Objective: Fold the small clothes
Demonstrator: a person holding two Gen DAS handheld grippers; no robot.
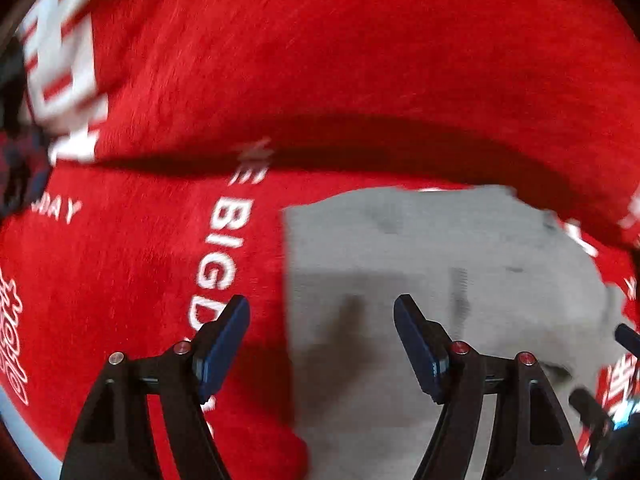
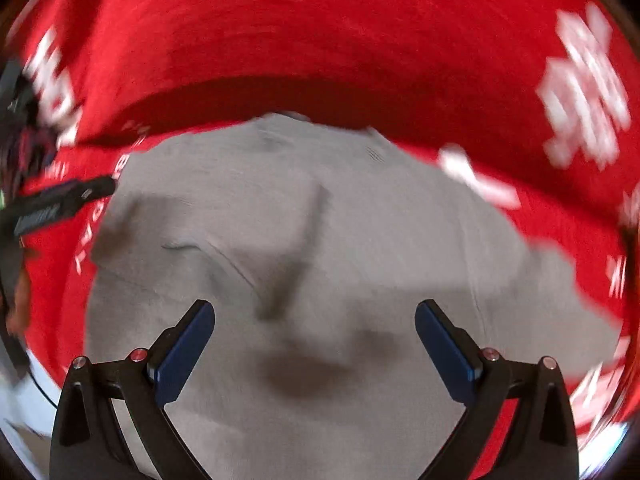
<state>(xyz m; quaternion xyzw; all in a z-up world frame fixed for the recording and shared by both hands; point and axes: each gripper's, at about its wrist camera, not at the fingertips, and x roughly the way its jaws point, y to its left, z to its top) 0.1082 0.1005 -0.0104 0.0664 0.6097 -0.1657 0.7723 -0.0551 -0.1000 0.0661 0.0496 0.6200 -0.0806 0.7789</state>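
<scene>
Left wrist view: left gripper (image 1: pixel 322 344) pointing steeply down, jaws spread wide, nothing between the dark blue pads, poised over the straight left edge of a small light grey fabric garment (image 1: pixel 440 264) lying flat on a plush red blanket with white lettering (image 1: pixel 132 280). Probably so placed to reach that edge for a fold. Right gripper (image 2: pixel 315 348) likewise aimed down over the middle of the same garment, jaws wide apart and empty, no pad touching cloth as far as the blur allows. Both apparently hovering above rather than gripping. Garment spread near the foot of a raised red fold of the blanket, its far edge just beside the shadowed crease there. Cloth matte, soft-looking, with a few shallow wrinkles and a diagonal seam or crease running across the centre in the right wrist view; left side cut clean and straight, right side more ragged and rumpled. Exact type of garment hard to tell through the motion blur. Folding judged barely begun or between folds.
</scene>
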